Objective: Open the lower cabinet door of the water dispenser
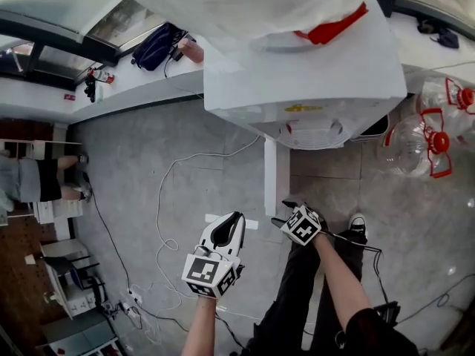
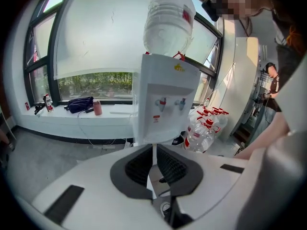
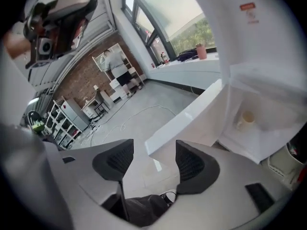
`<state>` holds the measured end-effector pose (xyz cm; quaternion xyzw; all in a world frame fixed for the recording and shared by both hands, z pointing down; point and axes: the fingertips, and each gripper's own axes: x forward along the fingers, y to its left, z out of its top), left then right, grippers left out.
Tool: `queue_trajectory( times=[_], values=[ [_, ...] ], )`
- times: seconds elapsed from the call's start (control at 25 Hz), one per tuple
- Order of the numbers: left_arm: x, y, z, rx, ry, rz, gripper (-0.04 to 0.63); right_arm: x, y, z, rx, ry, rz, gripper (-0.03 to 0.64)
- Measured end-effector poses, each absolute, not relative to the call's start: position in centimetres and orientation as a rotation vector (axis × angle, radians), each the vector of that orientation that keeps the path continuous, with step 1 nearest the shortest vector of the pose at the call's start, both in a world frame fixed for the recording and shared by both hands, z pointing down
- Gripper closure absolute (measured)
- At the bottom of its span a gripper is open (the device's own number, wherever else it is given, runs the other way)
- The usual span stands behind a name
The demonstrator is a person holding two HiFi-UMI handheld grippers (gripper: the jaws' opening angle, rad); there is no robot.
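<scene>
Left hand-held gripper clenched; right hand-held gripper released; cabinet door open, seen edge-on.

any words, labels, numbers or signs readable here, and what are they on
No text is readable.
Red sticker on the water dispenser front: too small to read.
Yellow mark near its top: blurred.
Red label on the water bottle: unreadable.
Spare bottles: labels too small.

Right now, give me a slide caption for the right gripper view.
The right gripper, fingers apart, at the edge of the open lower cabinet door.
</scene>
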<state>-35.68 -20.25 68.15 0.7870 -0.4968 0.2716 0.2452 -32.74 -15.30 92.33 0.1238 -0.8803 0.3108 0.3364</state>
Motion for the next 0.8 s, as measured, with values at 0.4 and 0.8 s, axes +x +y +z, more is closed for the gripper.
queue_trajectory(
  times=[0.4,0.8],
  values=[
    [-31.4,-22.0,57.7,2.264,-1.256,0.667,0.569,-25.9,-22.4,70.2,0.69,-2.45,0.856,0.42],
    [-28.7,-20.9,48.6,2.338,-1.215,0.602,0.569,-20.5,-25.0,51.8,0.901,-2.594,0.849,0.477]
  ],
)
